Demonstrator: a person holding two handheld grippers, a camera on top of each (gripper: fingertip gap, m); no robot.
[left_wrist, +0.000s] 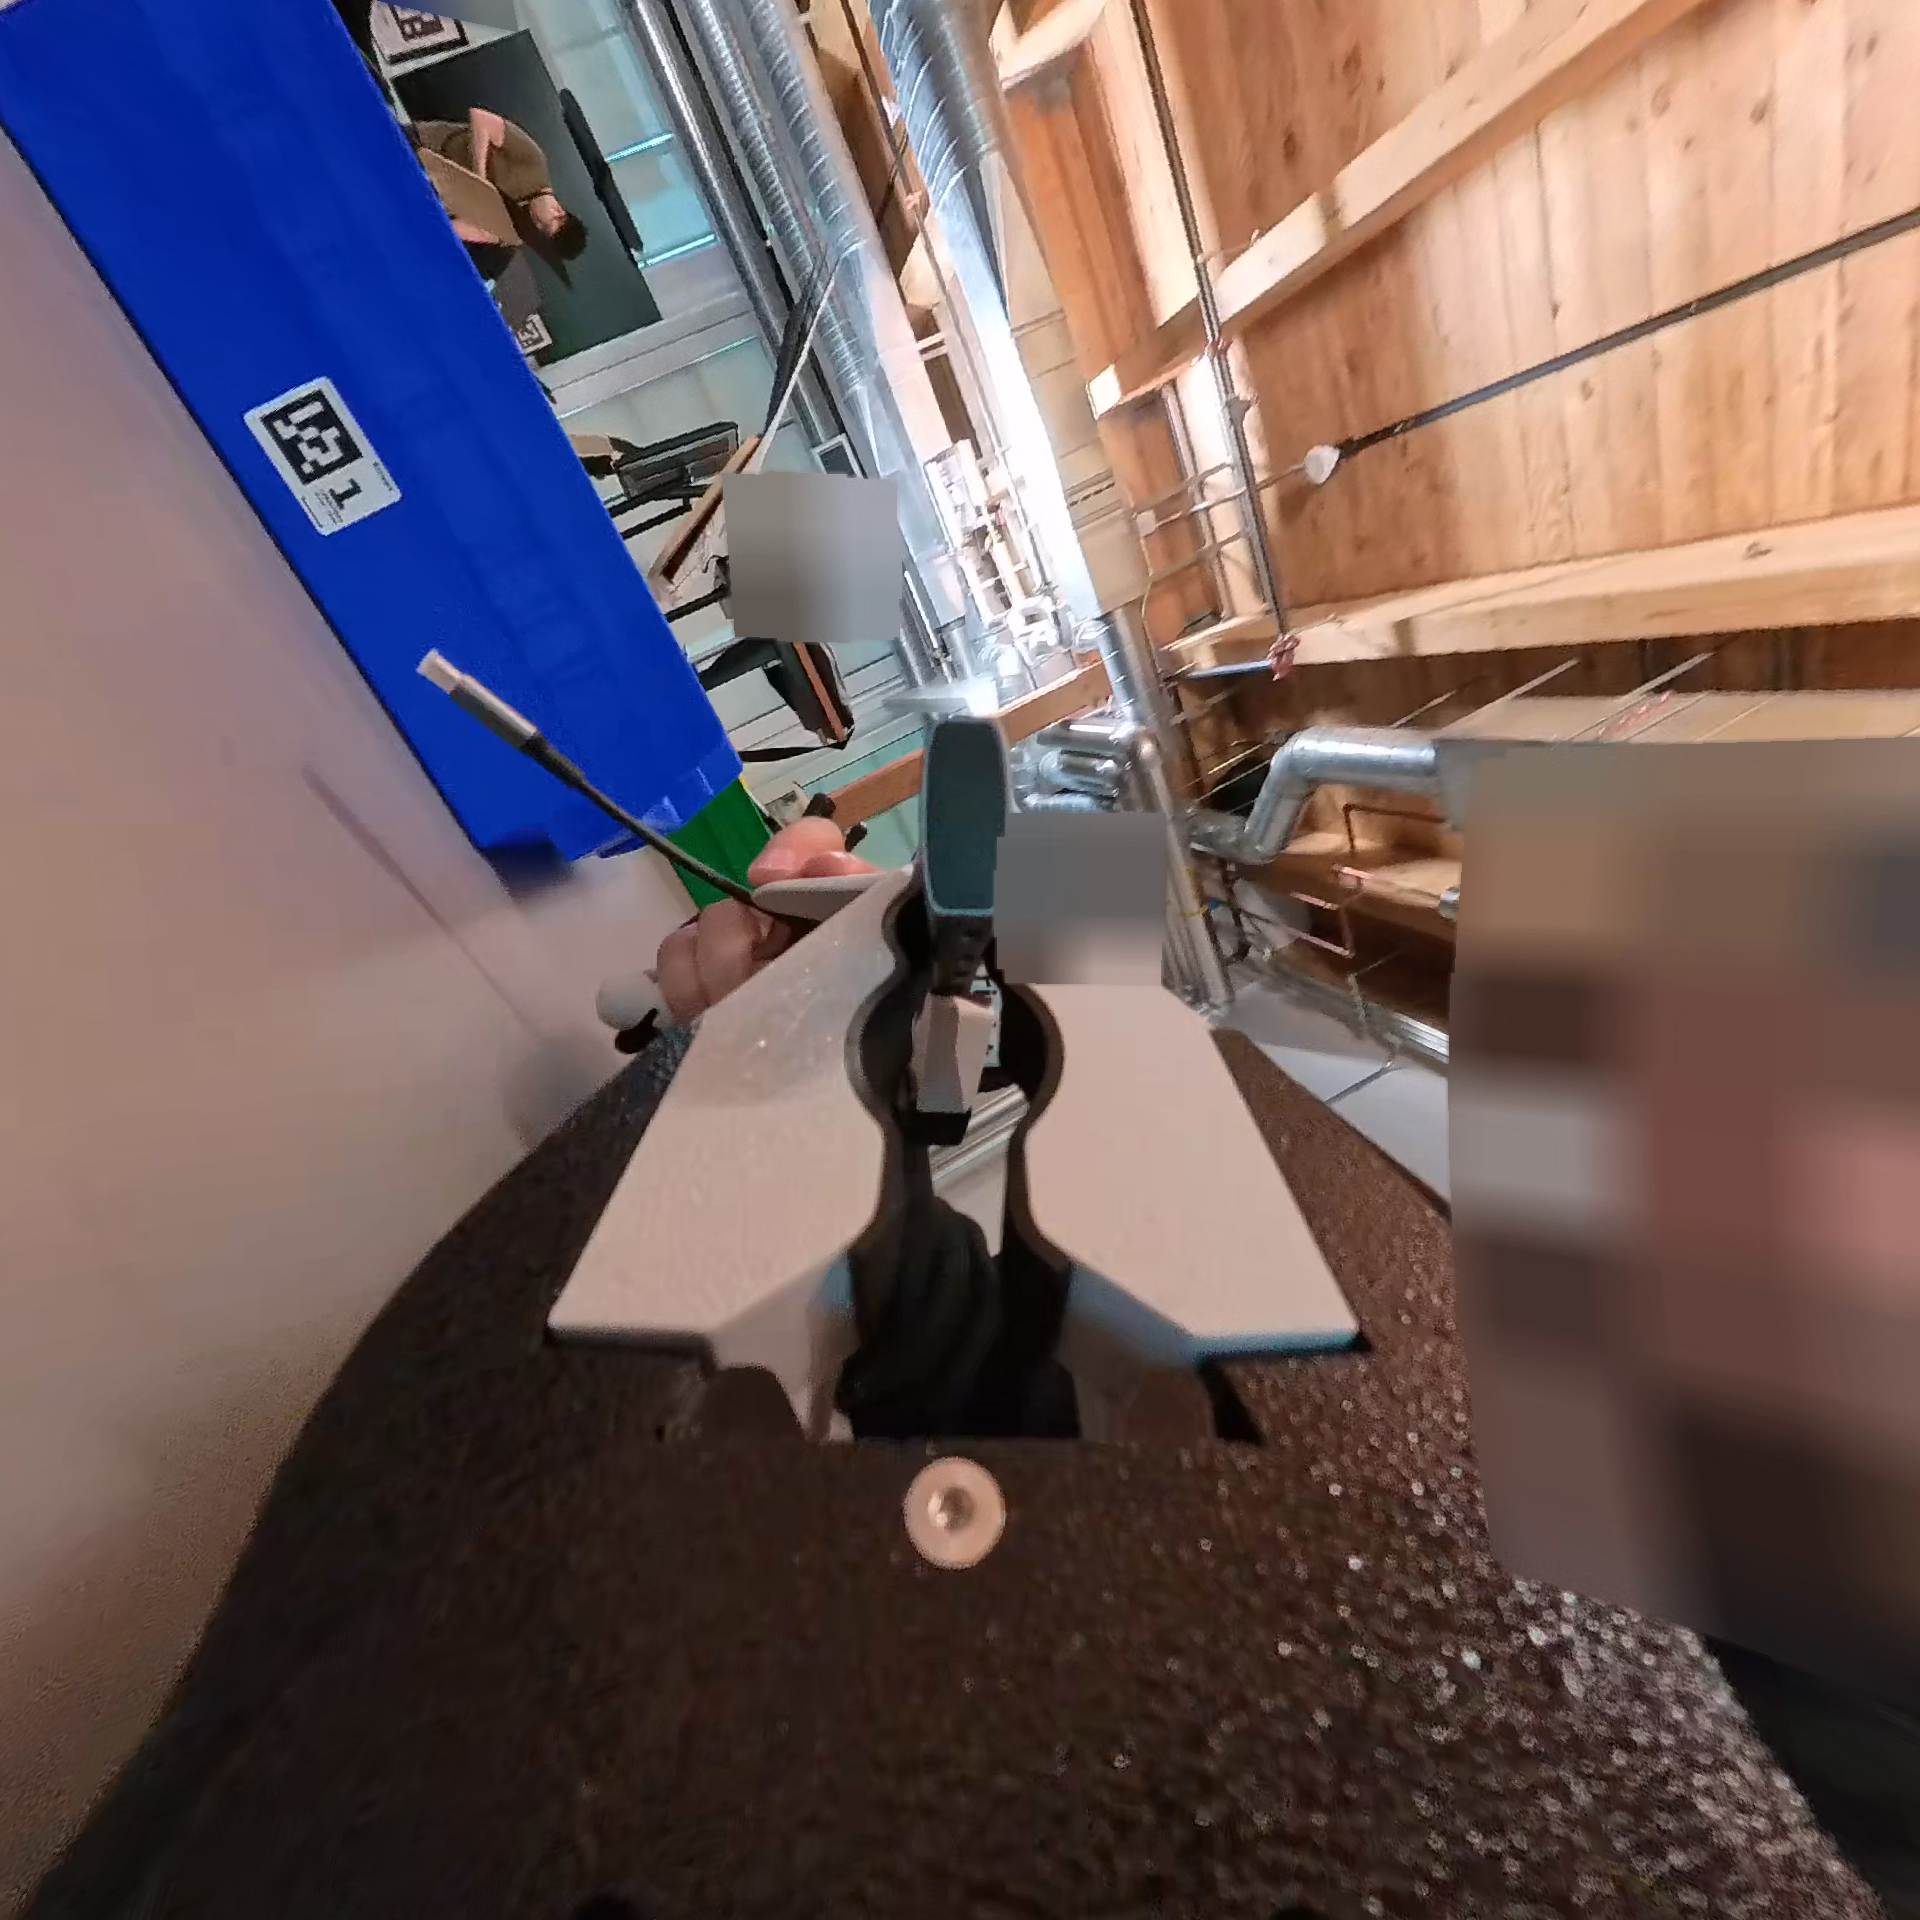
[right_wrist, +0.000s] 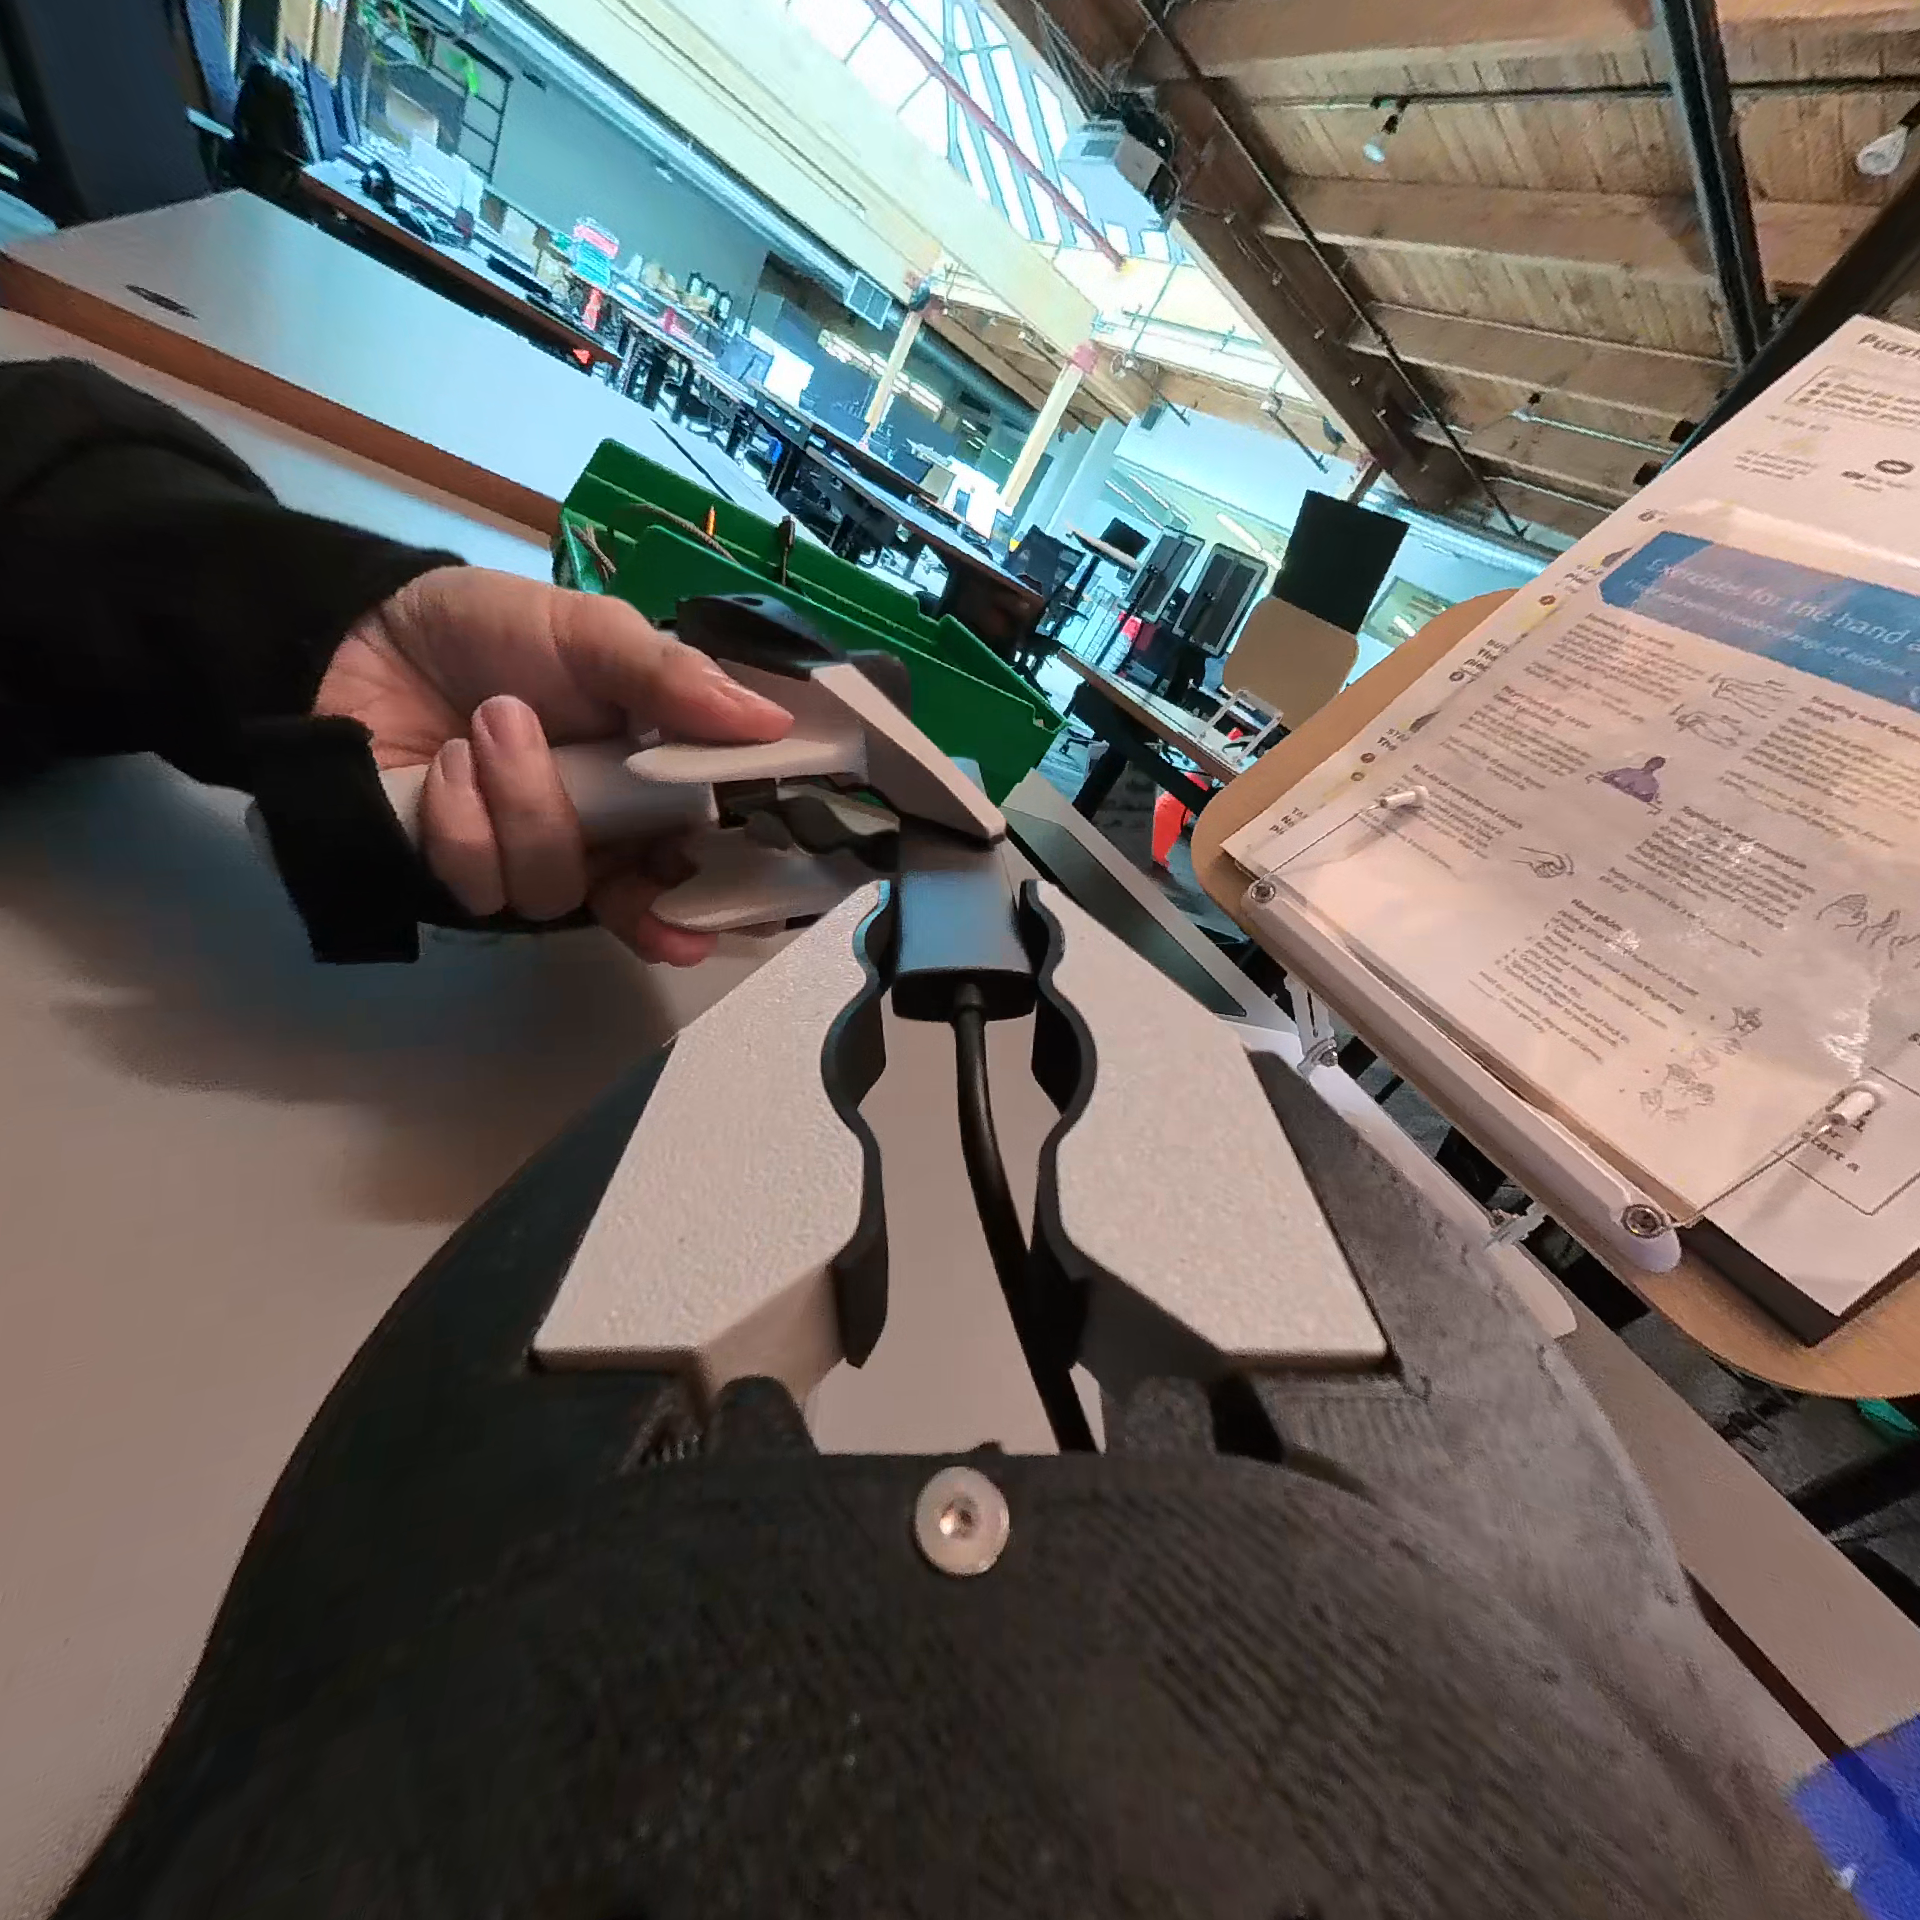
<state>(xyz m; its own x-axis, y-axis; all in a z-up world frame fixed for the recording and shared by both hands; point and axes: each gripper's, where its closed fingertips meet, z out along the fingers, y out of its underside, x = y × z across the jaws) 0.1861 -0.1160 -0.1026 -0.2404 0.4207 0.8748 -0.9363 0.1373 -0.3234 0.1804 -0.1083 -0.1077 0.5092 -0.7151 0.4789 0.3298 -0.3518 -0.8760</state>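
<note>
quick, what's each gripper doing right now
Left gripper: shut on a teal-tipped black connector.
Right gripper: shut on a black cable plug, cable trailing back between the fingers.

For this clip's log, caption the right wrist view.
Right gripper clamps a black plug by a hand, green bin behind.

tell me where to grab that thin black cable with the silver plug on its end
Probably the dark collar just behind the silver plug, the stiffest part of the cable. It sticks out free and slanted in front of the blue bin, so come from the side, squeezing across its length, not end-on.
</note>
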